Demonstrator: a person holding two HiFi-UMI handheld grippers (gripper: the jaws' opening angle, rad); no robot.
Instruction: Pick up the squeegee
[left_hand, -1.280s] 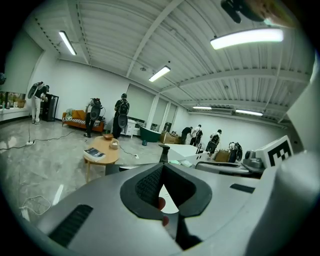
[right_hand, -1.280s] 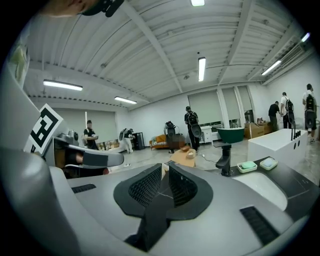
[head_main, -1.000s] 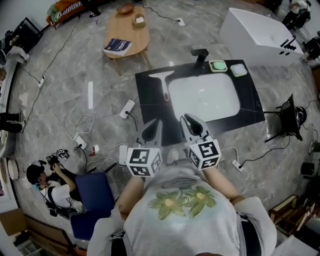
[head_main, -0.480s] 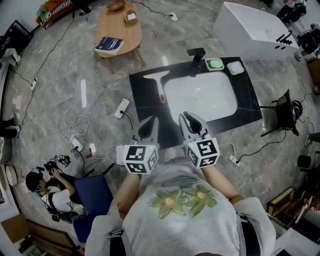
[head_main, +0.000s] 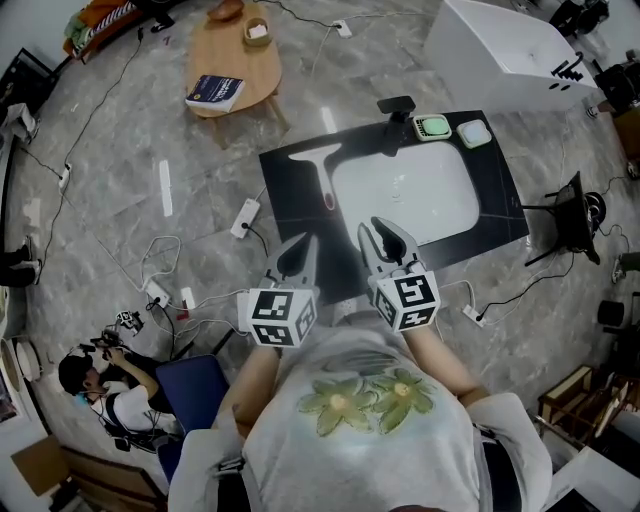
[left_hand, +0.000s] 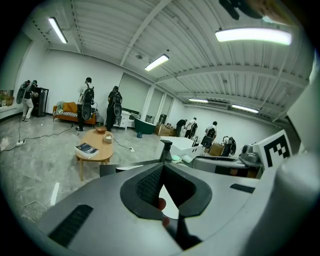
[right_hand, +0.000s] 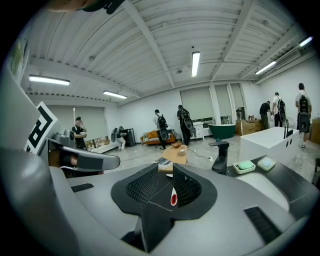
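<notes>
counter (head_main: 290, 200): black slab, I stand at its near edge with both grippers hanging there. Only the head view gives me this whole layout from above.
sink (head_main: 400, 195): white basin set in the counter, with the faucet (head_main: 397, 105) at its far rim. Not part of the job.
squeegee (head_main: 324, 175): lies flat on the counter just left of the sink, blade at the far end and handle pointing back at me. Untouched, well ahead of both grippers. I judge the step as approach, with the pick barely begun.
right gripper (head_main: 381, 232): jaws have just been opening and now stand partly spread, with nothing between the pads. Looks like the picking tool.
left gripper (head_main: 300, 250): jaws closed tip to tip, empty. Its own view (left_hand: 162, 167) shows that plainly; from the head view alone I'd only guess it.
red handle tip (right_hand: 173, 199): the right gripper view frames it in the jaw gap, well beyond the pads, so the aim looks fair. The head view can't show that alignment.
next move: I'd spread the right jaws wider, go forward and down, and straddle the handle from both sides. It's thin and lies flat, so the pads must come in low or they'll slide over it.
</notes>
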